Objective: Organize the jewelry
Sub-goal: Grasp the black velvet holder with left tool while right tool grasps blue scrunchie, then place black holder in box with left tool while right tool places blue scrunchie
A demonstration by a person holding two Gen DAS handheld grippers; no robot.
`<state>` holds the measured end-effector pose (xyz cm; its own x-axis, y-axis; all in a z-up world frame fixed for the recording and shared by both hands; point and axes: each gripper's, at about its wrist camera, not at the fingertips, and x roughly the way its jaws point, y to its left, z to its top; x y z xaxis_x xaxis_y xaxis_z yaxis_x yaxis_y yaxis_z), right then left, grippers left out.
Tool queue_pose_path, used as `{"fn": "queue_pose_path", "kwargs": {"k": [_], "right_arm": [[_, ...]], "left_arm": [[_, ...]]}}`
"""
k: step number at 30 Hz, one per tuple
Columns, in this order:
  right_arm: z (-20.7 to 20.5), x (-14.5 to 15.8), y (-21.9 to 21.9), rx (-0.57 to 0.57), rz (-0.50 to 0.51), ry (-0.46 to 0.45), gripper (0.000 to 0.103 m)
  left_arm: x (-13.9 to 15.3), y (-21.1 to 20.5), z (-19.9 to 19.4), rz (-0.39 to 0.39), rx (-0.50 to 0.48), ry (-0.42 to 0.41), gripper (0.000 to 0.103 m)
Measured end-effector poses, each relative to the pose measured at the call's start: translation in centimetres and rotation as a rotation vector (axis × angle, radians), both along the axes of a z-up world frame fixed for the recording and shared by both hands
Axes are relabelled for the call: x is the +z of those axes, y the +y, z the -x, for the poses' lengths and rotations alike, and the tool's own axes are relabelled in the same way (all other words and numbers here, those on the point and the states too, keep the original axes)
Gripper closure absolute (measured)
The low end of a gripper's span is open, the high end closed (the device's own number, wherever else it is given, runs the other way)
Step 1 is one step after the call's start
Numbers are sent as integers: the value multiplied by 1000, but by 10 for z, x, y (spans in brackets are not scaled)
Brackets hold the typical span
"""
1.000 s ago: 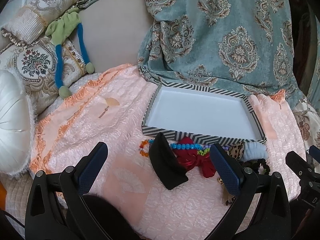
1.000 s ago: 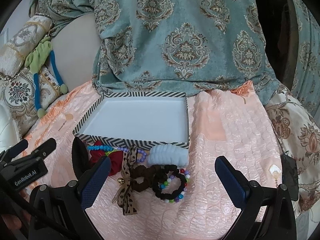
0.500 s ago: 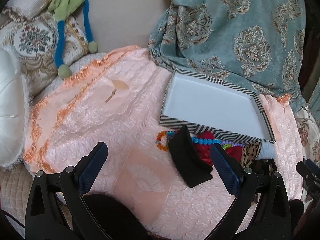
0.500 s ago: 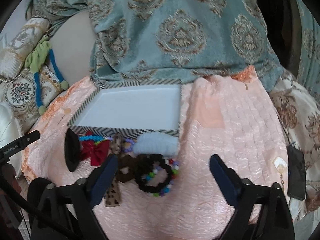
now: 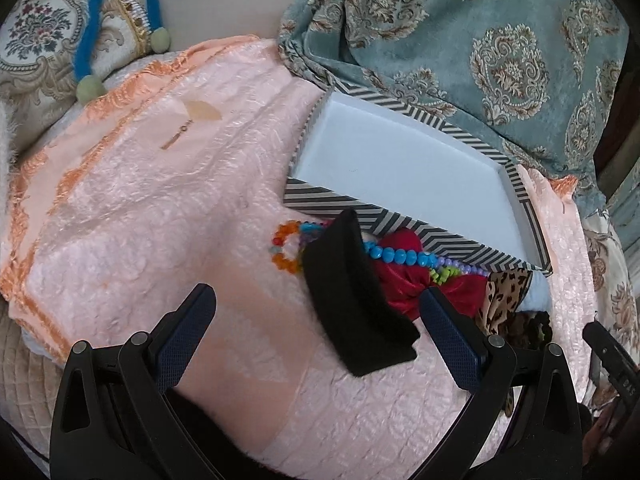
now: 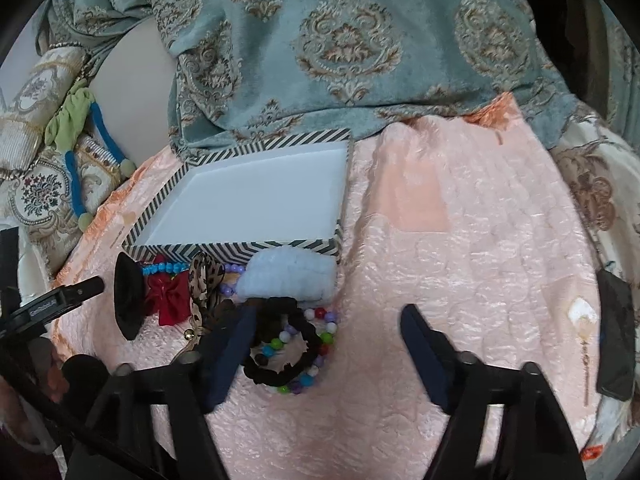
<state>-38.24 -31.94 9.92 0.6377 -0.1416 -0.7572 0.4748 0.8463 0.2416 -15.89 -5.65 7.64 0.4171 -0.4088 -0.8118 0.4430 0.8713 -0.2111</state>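
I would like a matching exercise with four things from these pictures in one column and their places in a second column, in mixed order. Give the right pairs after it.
Things:
1. striped box with white inside
2. pale blue fluffy scrunchie
3. black scrunchie with coloured bead bracelet
4. red fabric bow

Places:
A. between the open fingers of the right hand-held gripper
B. against the box's front wall, at its right end
C. beside the black velvet piece
D. at the foot of the teal patterned cloth

Pairs: 1-D, 2-B, 3-A, 4-C

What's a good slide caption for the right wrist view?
Right gripper, jaws closing, nears a black scrunchie and beaded bracelet before an empty striped box.
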Motion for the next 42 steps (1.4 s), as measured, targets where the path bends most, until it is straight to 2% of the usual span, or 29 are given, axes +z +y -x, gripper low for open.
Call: {"fn": "queue_pose_path", "kwargs": {"k": [2,7,10,12,13,14,16,17,18,22,27,34,39,42], "right_arm": [[-9,-4,-3,18,-17,-1,39],[-35,-22,-20,31,-101,14,39],[-54,-42,-37,23,-203,25,39],[-61,-54,-42,26,-260,20,39],[-62,-56,-42,30,-276,8,44],[-64,-58,-41,35,-279,-6,57],[-66,-57,-37,50,-259,-12,64],[-67,-55,-35,55,-242,-9,75],[-66,-51,-31,64,-222,-9,80],[-53,-30,-25,77,-187,-50,83],[-40,-4,-21,82,-161,-107,84],[-41,26,-23,60,-143,-174,84],[-63,28,-32,25,-159,-200,84],[-83,18,-38,25,-195,-189,84]], "left_arm": [[-6,-7,-3,6,-11,17,2],[-22,-17,-13,9,-25,62,19],[-30,-18,-19,5,-19,76,31],[-36,-18,-23,16,-25,101,49],[-39,-18,-24,32,-30,123,52],[-41,-16,-25,50,-31,144,60],[-40,-14,-26,67,-33,159,68],[-38,-12,-25,73,-39,163,75],[-36,-10,-25,77,-42,167,79],[-25,4,-23,104,-37,175,84],[5,18,-17,141,-35,114,84],[40,6,-23,142,-67,27,84],[55,-25,-50,104,-64,-38,84],[50,-46,-68,51,-54,-56,84]]}}
